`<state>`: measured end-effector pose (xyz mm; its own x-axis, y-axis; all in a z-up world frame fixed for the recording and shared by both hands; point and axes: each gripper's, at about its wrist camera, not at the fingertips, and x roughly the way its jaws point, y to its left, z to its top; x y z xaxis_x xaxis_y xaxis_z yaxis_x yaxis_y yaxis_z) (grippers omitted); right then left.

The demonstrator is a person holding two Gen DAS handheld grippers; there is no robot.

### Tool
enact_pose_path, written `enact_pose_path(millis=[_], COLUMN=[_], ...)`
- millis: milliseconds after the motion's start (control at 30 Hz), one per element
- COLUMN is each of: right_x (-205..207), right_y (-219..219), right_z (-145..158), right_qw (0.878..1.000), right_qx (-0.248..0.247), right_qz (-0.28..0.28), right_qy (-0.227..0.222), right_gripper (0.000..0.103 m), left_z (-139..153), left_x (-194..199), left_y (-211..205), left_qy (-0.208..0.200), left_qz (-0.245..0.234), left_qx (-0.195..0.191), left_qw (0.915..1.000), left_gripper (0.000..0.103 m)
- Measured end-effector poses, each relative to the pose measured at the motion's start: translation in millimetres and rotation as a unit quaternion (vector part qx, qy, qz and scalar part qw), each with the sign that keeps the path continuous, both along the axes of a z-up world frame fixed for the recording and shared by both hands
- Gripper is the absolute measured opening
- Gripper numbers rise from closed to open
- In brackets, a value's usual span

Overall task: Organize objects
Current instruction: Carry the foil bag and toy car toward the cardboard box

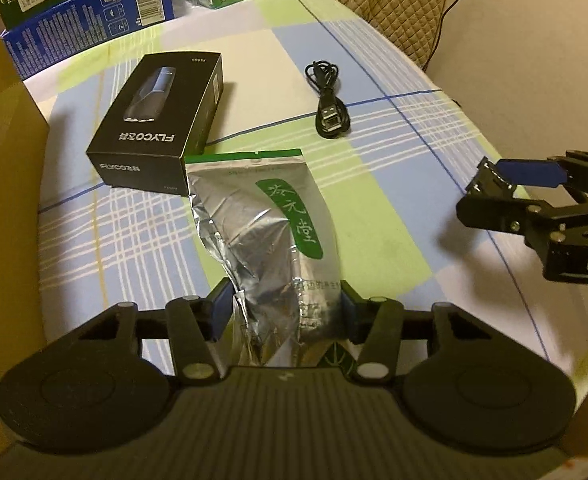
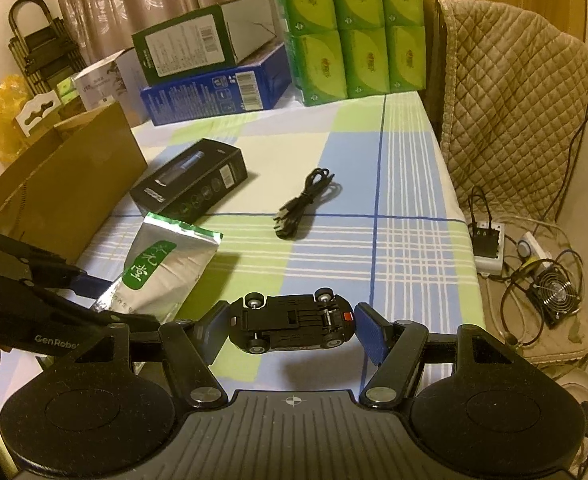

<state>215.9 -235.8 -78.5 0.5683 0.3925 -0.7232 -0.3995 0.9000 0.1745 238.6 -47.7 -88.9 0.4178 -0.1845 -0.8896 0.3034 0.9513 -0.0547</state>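
Note:
A silver foil pouch (image 1: 270, 232) with a green label lies lengthwise on the checked tablecloth, its near end crumpled between the pads of my left gripper (image 1: 286, 308), which press on both its sides. In the right wrist view the same pouch (image 2: 162, 272) lies at the left with the left gripper (image 2: 94, 300) at its near end. My right gripper (image 2: 292, 330) is shut on a black toy car (image 2: 294, 326), held upside down above the cloth with its wheels showing. From the left wrist view the right gripper (image 1: 489, 192) hangs over the table's right edge.
A black FLYCO box (image 1: 158, 128) touches the pouch's far left corner. A coiled black USB cable (image 1: 329, 108) lies mid-table. An open cardboard box (image 2: 62, 184) stands at the left. Blue box (image 2: 214, 88) and green tissue packs (image 2: 353, 28) line the back. A quilted chair (image 2: 513, 100) stands right.

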Motion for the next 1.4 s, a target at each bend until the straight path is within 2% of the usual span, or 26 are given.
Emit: enact_pose_path(millis=[667,1133,1400], right_x=[-71.5,-111.4,-124.8], right_y=[22.2,61.0,89.1], right_z=[64.4,110.5,133.9], right_qw=[0.999,0.998,0.996], right_qx=[-0.011,-0.005,0.001], right_qz=[-0.005,0.018,0.042], right_qy=[-0.034,-0.066,-0.083], right_gripper=[0.064,0.064,0.064], left_z=[91.7,155.9,184.5], left_x=[-74.5,-119.7,-141.6], left_y=[15.0,58.0,88.1], left_qy=[-0.06,-0.082,-0.095], left_qz=[-0.016,-0.018,-0.012], left_qx=[-0.003,-0.013,-0.006], left_qw=[0.998,0.9964,0.9954], left_gripper=[0.049,0.049,0.049])
